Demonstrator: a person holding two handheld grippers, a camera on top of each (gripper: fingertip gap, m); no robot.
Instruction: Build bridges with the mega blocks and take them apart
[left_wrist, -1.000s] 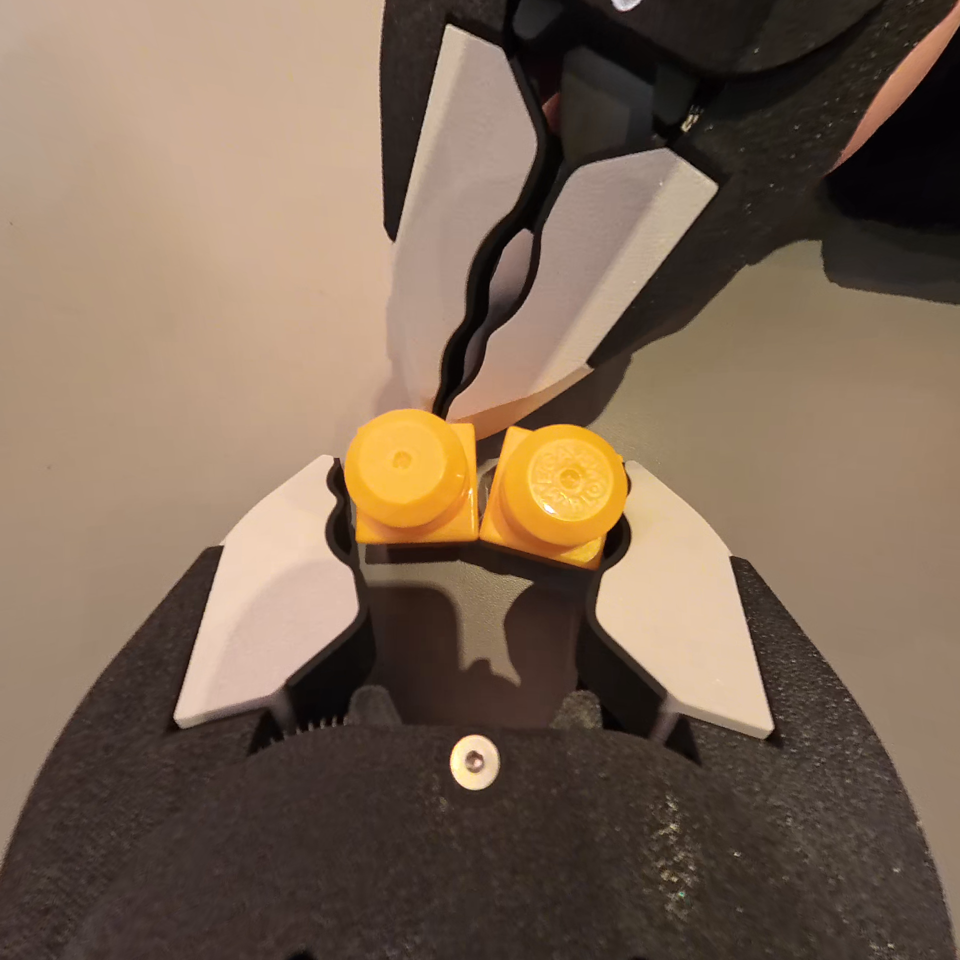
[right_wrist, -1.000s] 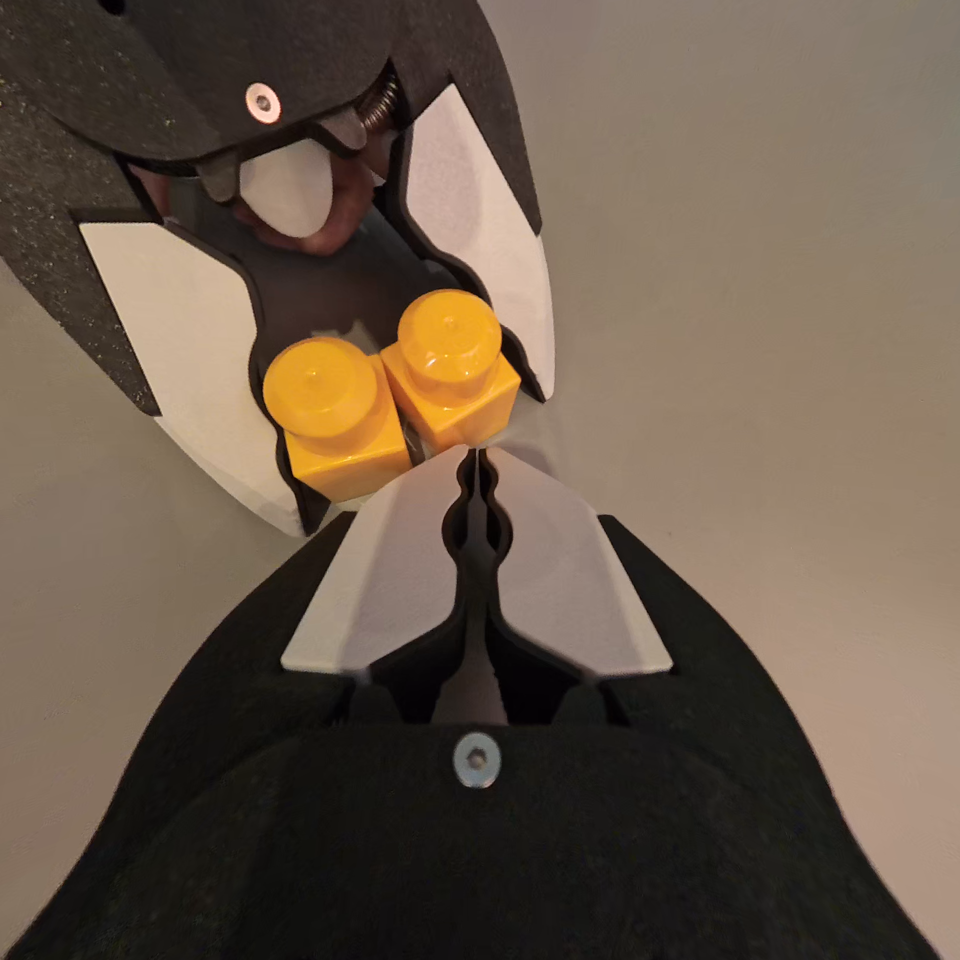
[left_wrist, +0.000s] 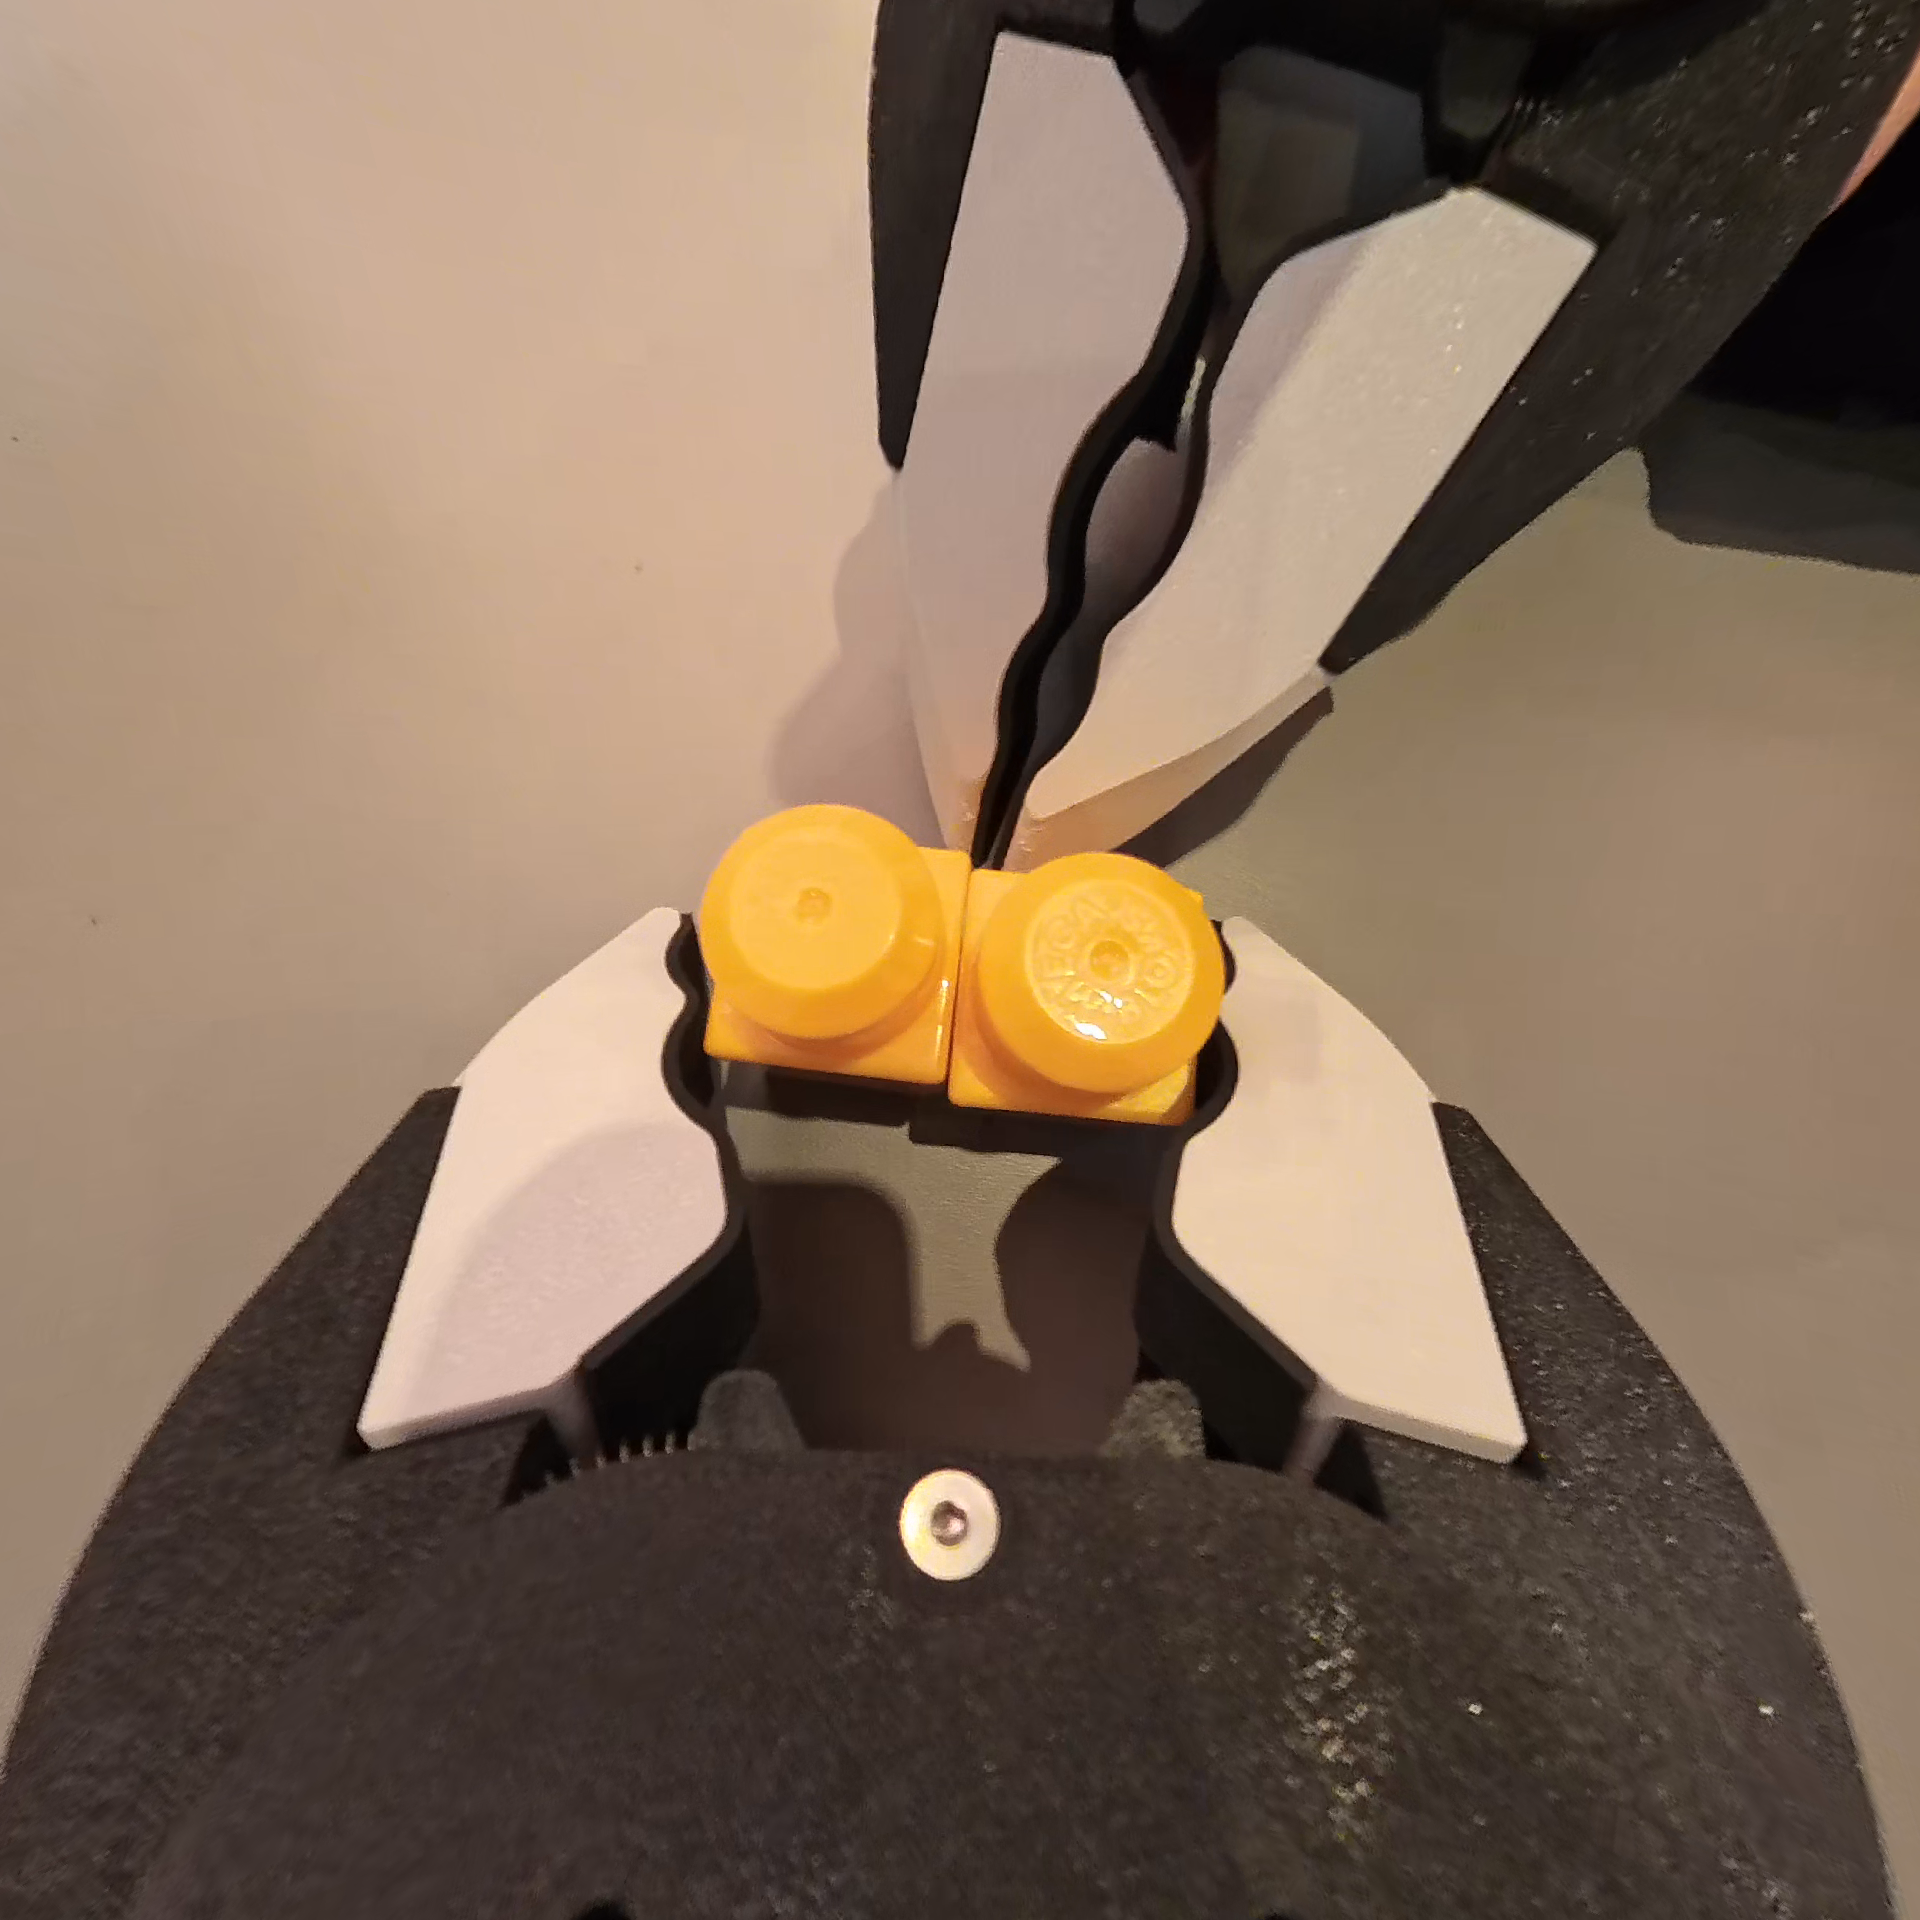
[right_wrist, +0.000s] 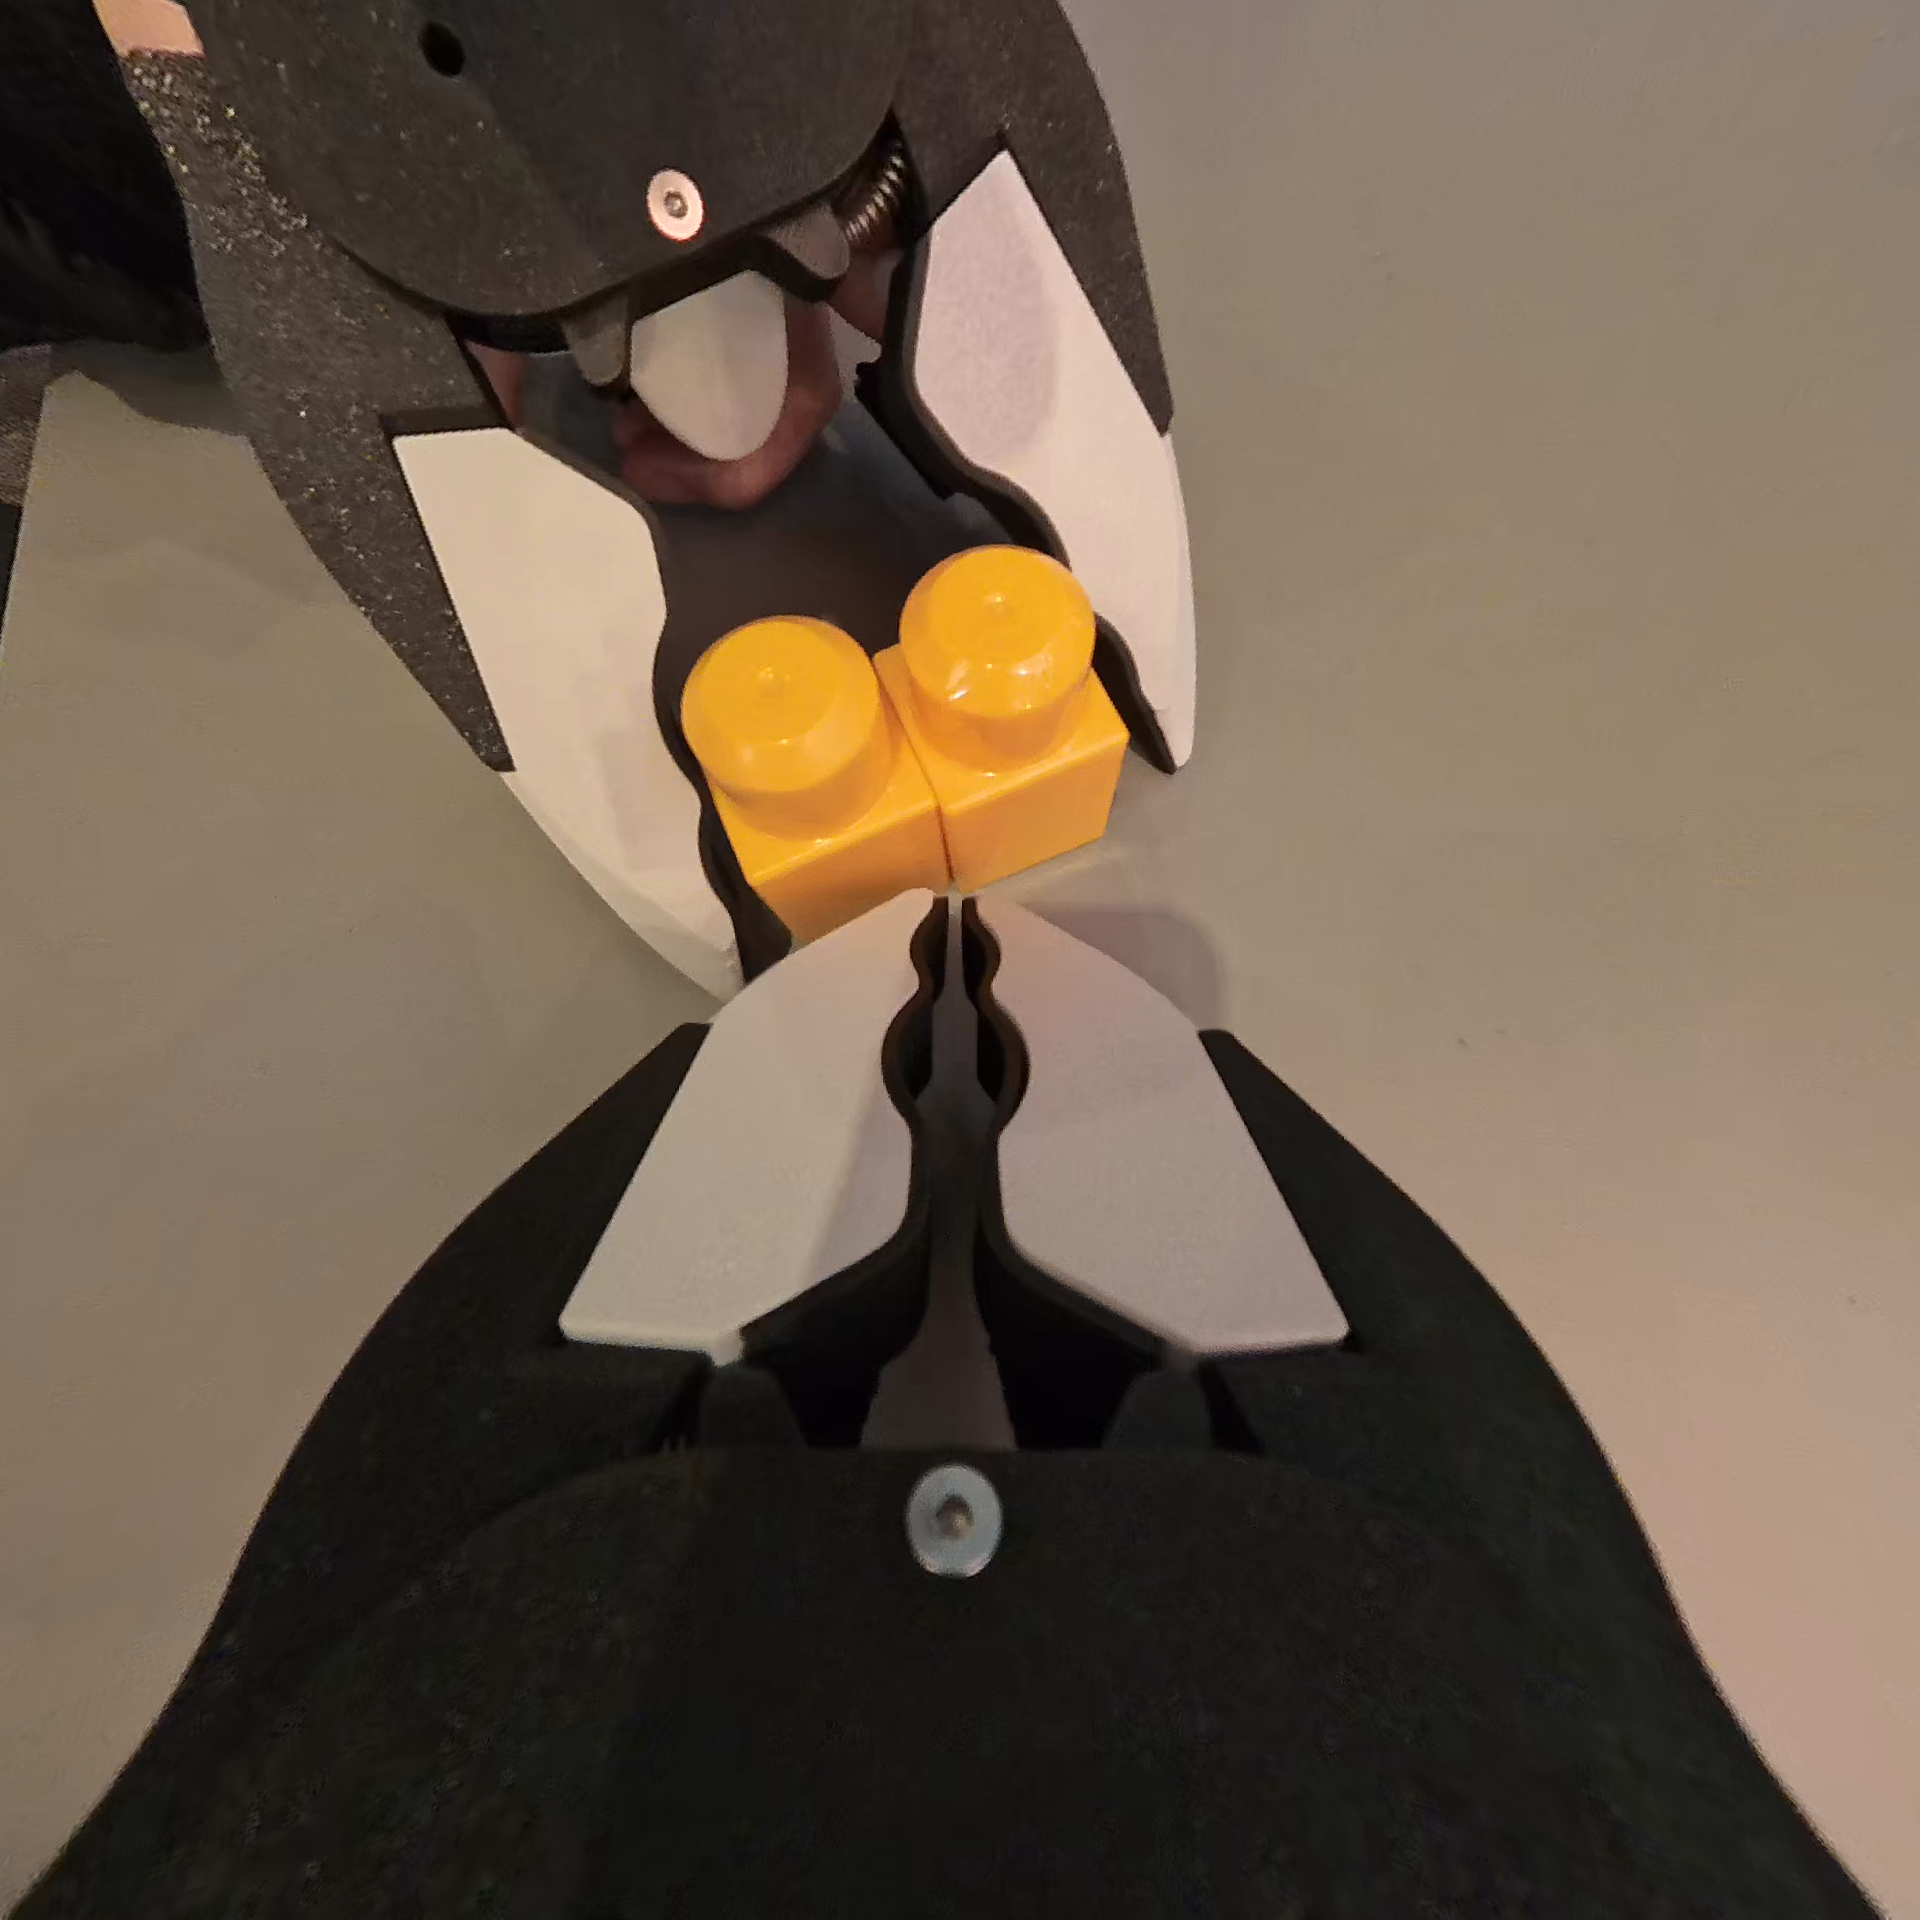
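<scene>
1. Two yellow blocks sit side by side on the pale table (left_wrist: 312, 623), flanks touching along a thin seam, studs up: the left-hand block (left_wrist: 821, 961) has a plain stud, the right-hand block (left_wrist: 1091, 982) a stud with raised lettering. From your right wrist view the same pair shows as one block nearer the camera (right_wrist: 805, 769) and one farther off (right_wrist: 1013, 717).

2. Your left gripper (left_wrist: 956, 987) brackets the pair. Its white fingers (left_wrist: 582, 1164) stand spread, one pad against the outer side of each block, so the two are clamped together between them.

3. You hold that gripper low, reaching forward over the table, its black body filling the bottom of its own view.

4. Your right gripper (left_wrist: 987, 847) comes in from the far side of the blocks, opposite the left one and angled down towards the table. Its fingers are drawn together, with only a narrow wavy slit between them, and nothing is held.

5. In your right wrist view the closed tips (right_wrist: 951, 904) sit right at the seam on the blocks' near face; whether they touch it I cannot tell.

6. Behind the left gripper's fingers in that view, part of your hand (right_wrist: 717, 468) shows under the black housing, by a white trigger piece (right_wrist: 707, 374).
</scene>
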